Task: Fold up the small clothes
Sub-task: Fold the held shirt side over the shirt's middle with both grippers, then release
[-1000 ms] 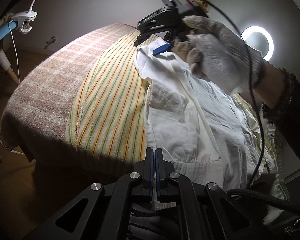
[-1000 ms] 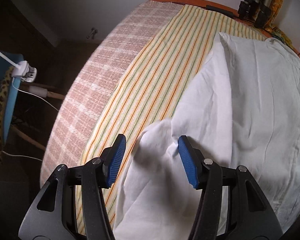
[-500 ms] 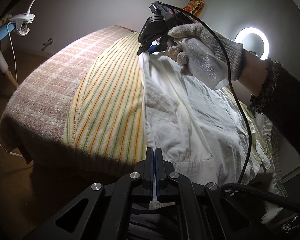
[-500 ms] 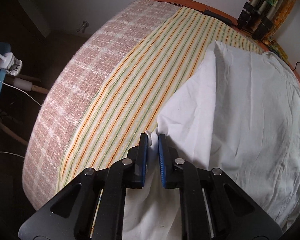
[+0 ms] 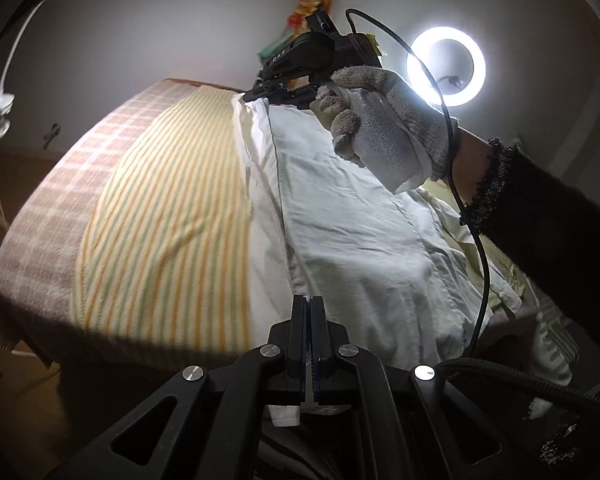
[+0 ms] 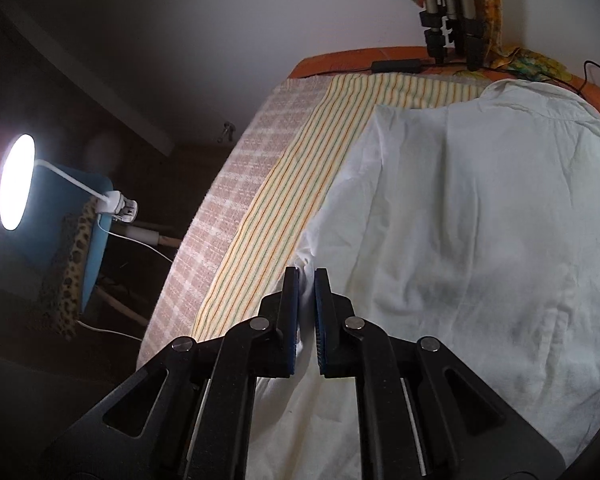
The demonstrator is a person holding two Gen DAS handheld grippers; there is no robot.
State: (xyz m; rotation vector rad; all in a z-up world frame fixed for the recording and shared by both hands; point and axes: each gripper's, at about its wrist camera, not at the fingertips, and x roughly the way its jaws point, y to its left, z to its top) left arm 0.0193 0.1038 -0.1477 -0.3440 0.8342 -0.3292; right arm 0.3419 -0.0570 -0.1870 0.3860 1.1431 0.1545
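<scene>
Nearest, the left gripper (image 5: 309, 312) is pressed together on the near hem of the white shirt (image 5: 356, 248), a scrap of cloth poking out below its jaws. The right gripper (image 6: 307, 280), spread a second ago, has clamped onto the shirt's far left edge, white fabric bunched between its pads (the last gap narrowed only slightly in the past half second). Both pinched ends now sit higher than before, so the shirt's left side is coming off the striped towel (image 5: 168, 216) on the checked blanket (image 5: 52, 208). That looks like the start of a lengthwise fold toward the right.
</scene>
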